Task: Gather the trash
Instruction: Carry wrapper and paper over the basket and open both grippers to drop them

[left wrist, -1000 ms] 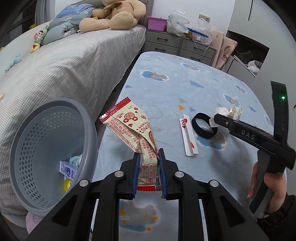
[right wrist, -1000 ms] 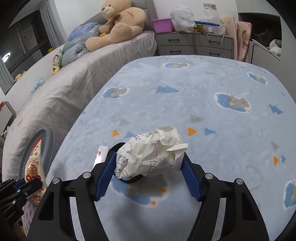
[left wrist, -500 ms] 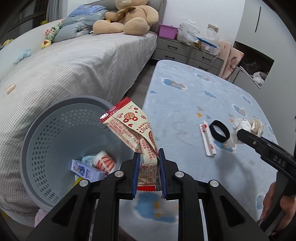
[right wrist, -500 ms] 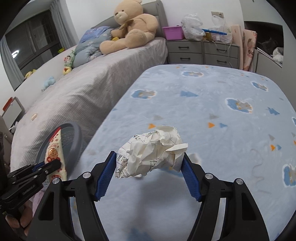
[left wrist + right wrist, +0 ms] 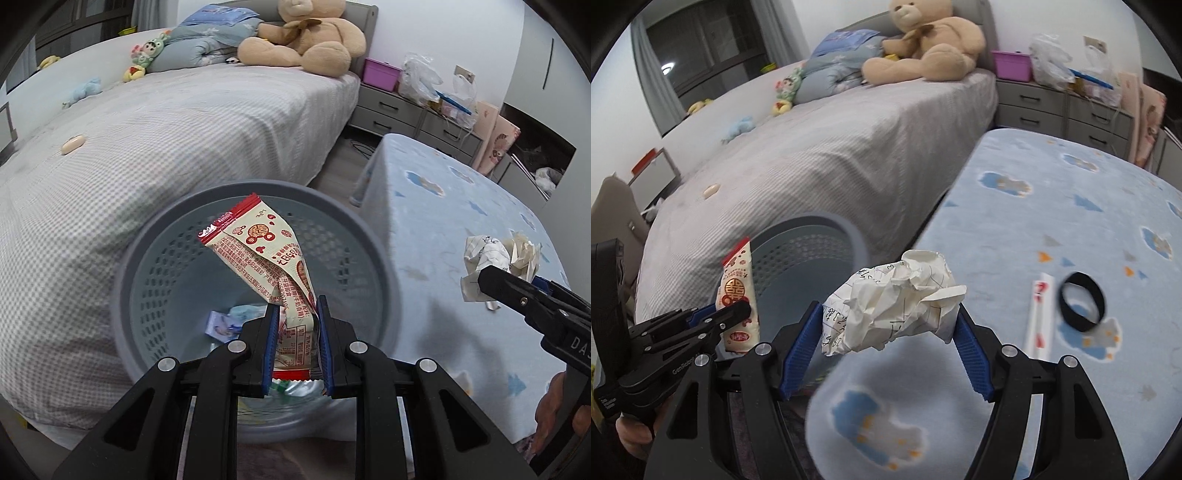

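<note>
Below, left gripper (image 5: 294, 321) jaws pinch wrapper (image 5: 271, 266), hiding bin (image 5: 147, 266) contents; right gripper (image 5: 886, 332) clamps paper wad (image 5: 890, 306).

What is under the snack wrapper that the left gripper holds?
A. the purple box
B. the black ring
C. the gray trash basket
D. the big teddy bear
C. In the left wrist view the left gripper pinches the snack wrapper right above the open gray trash basket.
</note>
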A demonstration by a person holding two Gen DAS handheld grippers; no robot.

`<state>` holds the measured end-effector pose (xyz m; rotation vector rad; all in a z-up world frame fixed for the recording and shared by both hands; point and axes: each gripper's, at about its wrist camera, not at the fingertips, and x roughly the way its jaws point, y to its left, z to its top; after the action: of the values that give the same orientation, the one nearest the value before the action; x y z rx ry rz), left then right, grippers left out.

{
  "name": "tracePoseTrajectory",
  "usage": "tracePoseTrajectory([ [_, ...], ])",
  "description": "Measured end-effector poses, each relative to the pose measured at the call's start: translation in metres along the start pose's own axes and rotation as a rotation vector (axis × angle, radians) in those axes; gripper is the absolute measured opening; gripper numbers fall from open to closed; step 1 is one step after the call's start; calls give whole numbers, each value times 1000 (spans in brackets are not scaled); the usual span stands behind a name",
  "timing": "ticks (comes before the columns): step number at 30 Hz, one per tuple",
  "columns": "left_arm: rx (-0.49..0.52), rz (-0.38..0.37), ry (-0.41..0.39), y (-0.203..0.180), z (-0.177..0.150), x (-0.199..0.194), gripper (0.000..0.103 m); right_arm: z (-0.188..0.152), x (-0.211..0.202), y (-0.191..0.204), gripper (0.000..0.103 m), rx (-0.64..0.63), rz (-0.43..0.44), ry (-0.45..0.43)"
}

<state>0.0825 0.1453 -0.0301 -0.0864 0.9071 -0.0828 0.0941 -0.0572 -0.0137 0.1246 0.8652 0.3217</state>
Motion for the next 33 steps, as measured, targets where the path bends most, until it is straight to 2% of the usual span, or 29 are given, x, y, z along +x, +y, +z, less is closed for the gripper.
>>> tracePoseTrajectory([
  [6,-24,28,22,35,-1,9,19,5,25,37,69,-56,43,28],
  [15,-22,25,24,52,5,15,20,13,56,65,70,-107,70,65],
  [19,-23,33,9,55,9,13,26,15,60,70,73,-126,69,61],
  [21,-25,44,3,57,11,11,34,17,60,71,75,-125,70,58],
  [23,-29,57,-6,59,11,9,51,17,59,70,80,-120,76,54],
  [26,-32,73,-11,61,9,6,53,17,57,70,84,-117,73,48],
  [33,-40,92,-7,63,4,3,59,17,54,69,84,-116,72,46],
])
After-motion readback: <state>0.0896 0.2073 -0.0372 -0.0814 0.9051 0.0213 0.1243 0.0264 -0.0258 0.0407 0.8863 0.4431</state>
